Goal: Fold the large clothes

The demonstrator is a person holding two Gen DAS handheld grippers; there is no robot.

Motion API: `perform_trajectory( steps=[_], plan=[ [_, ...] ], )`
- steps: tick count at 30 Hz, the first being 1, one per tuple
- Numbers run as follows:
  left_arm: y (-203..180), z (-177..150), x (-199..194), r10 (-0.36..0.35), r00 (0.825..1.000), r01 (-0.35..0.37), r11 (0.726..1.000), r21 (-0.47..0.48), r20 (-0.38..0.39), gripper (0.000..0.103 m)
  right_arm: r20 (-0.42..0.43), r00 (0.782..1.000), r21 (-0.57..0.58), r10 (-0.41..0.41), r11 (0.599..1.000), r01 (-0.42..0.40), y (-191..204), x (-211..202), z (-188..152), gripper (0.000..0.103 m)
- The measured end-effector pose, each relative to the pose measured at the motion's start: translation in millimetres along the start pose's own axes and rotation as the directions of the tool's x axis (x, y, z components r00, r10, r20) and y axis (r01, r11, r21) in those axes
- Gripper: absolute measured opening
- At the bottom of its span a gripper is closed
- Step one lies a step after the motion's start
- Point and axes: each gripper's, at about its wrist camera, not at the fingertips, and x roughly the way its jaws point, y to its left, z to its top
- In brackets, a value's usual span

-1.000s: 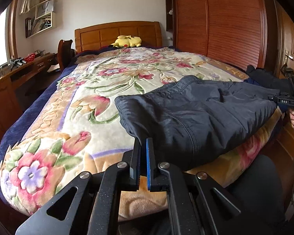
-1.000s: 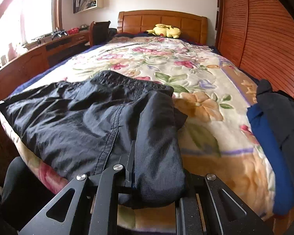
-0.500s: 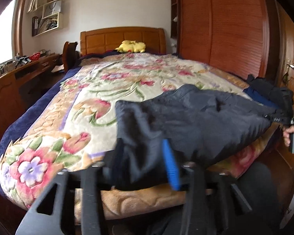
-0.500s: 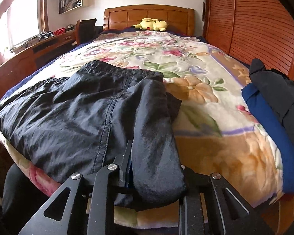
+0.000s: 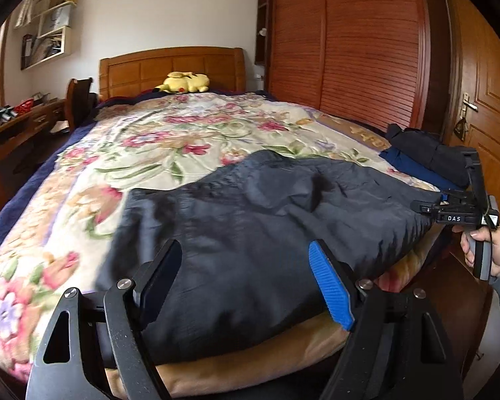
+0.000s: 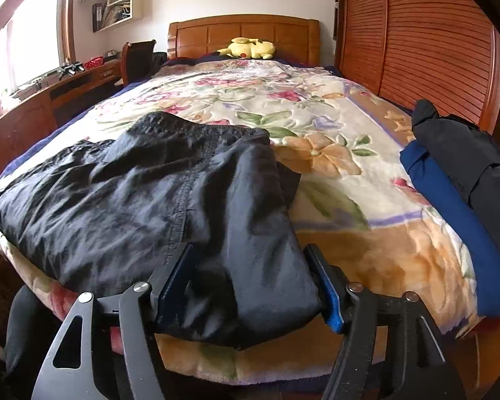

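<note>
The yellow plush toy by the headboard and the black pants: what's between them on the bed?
Only bare flowered blanket lies between the yellow plush toy and the black pants; both wrist views show it.

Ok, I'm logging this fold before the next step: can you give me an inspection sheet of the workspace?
Surface: bed with floral blanket.
Job's things: dark trousers spread flat along the bed's near edge.
Clutter: folded blue and black clothes at the bed's right side; yellow plush toy by the headboard.
Grippers: left hand-held gripper and right hand-held gripper have just been opening; trouser fabric lies between the parted jaws, unclamped.
Cables: nothing seen.
Surroundings: wooden wardrobe, desk, wall shelves.
</note>
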Motion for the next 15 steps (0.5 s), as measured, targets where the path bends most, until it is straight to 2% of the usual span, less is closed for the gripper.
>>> perform_trajectory(
  steps=[2,5,15],
  plan=[
    [-8,2,10,-0.012,1.000,0.012,1.000,0.009,-0.013,0.080,0.025,0.999,0.015,-0.024,1.000,0.023,-1,-7,-1,0.070],
    [-22,4,25,-0.038,0.999,0.039,0.999,0.019,-0.036,0.079,0.046,0.999,0.048,-0.006,0.999,0.004,-4,-16,-2,0.070],
    [-53,-2,59,-0.041,0.993,0.050,0.996,0.079,-0.109,0.080,0.047,0.999,0.089,-0.021,0.996,0.017,-9,-18,-7,0.070]
  ],
)
